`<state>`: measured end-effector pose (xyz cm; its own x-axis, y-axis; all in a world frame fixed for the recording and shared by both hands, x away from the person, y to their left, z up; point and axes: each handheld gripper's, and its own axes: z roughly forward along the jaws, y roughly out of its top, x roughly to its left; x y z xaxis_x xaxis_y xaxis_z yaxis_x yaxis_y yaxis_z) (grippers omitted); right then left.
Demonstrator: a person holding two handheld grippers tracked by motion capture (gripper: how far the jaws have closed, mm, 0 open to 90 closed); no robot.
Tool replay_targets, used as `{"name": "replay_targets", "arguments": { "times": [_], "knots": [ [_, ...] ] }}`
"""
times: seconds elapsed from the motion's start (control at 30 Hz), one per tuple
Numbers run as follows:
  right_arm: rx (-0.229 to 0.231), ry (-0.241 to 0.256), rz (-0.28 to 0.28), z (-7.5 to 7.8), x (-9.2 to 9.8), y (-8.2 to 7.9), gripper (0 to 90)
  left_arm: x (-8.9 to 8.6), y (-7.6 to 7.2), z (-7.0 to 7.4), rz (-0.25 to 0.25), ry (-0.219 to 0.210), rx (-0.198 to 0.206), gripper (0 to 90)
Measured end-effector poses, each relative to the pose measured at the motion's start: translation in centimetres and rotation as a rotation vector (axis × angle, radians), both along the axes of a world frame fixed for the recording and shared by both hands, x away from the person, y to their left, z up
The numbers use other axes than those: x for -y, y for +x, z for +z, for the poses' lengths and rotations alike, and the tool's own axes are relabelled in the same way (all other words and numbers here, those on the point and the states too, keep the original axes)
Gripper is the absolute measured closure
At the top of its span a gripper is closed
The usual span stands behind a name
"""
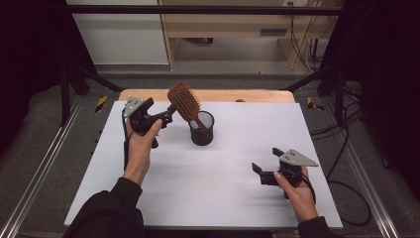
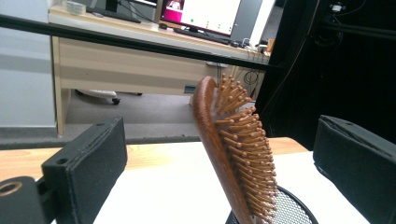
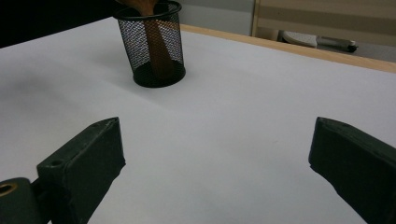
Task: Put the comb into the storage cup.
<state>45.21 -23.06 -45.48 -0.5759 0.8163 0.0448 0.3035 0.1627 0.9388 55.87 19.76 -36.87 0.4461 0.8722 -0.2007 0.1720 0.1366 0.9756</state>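
Your left gripper (image 1: 166, 115) is raised at the far left with its fingers (image 2: 88, 161) spread wide. Your right gripper (image 1: 265, 166) sits low at the near right, fingers (image 3: 84, 161) apart too.

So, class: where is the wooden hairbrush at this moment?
In the high view, the wooden hairbrush stands handle-down in the black mesh cup, left of table centre, beside the open left gripper.

Counted on the white table top (image 1: 208, 173): one wooden hairbrush (image 1: 185, 101), one black mesh cup (image 1: 202, 130), two hand-held grippers. Hairbrush standing handle-down inside the cup, leaning. Left gripper (image 1: 166, 118) just beside the cup, at the brush head. Right gripper (image 1: 262, 166) well apart from the cup, on its near side. Two hands, one per gripper.
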Motion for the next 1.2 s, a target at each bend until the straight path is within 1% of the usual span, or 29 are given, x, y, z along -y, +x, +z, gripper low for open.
{"name": "replay_targets", "arguments": {
  "times": [0.07,0.1,0.17,0.23,0.3,0.33,0.4,0.47,0.63,0.7,0.77,0.87,0.93,1.03,1.1,1.2],
  "knots": [
    [-0.002,0.007,-0.001,0.0,0.1,0.0,3.6,0.1,0.0,0.1,-0.001,0.0,-0.001,3.5],
    [-0.004,0.012,-0.004,0.0,0.1,0.1,3.6,0.2,0.0,0.2,-0.009,0.004,-0.002,3.4],
    [-0.004,0.014,-0.007,0.0,0.1,0.2,3.7,0.3,-0.1,0.3,-0.009,0.021,0.014,3.2],
    [-0.002,0.008,-0.006,0.0,0.0,0.3,3.8,0.3,-0.3,0.4,-0.008,0.033,0.023,3.2],
    [0.0,-0.003,0.001,0.0,0.0,0.1,3.6,0.3,-0.3,0.3,-0.007,0.032,0.025,3.1],
    [0.001,-0.002,0.002,0.0,0.0,0.1,3.6,0.3,-0.4,0.3,-0.005,0.03,0.024,3.1],
    [0.006,-0.002,0.001,0.1,-0.1,0.0,3.6,0.3,-0.5,0.1,-0.008,0.044,0.024,3.1],
    [0.011,0.004,0.001,0.2,0.0,0.0,3.7,0.3,-0.6,0.0,-0.01,0.048,0.021,3.1],
    [0.004,-0.016,0.003,0.0,-0.1,0.0,4.0,0.1,-1.3,-0.1,-0.014,0.061,0.041,3.1],
    [0.007,-0.01,0.004,0.1,-0.1,-0.1,3.9,0.0,-1.5,-0.2,-0.014,0.072,0.036,3.1],
    [0.001,-0.007,0.005,0.0,-0.2,-0.1,3.9,-0.2,-1.8,-0.3,-0.016,0.077,0.039,3.1],
    [-0.004,-0.02,0.006,-0.1,-0.2,0.0,4.1,-0.6,-2.4,-0.5,-0.009,0.092,0.057,3.1],
    [0.003,-0.018,0.006,-0.1,-0.2,0.0,4.1,-0.8,-2.8,-0.6,-0.011,0.096,0.056,3.0],
    [-0.002,-0.022,0.008,-0.1,-0.4,-0.1,4.0,-1.3,-3.3,-0.3,-0.012,0.104,0.064,3.0],
    [0.0,-0.022,0.009,0.0,-0.4,-0.1,4.0,-1.5,-3.5,0.0,-0.014,0.121,0.071,2.5],
    [0.007,-0.018,0.01,0.0,-0.4,-0.2,5.8,-1.8,-3.9,0.4,-0.019,0.118,0.07,2.5]
  ]
}}
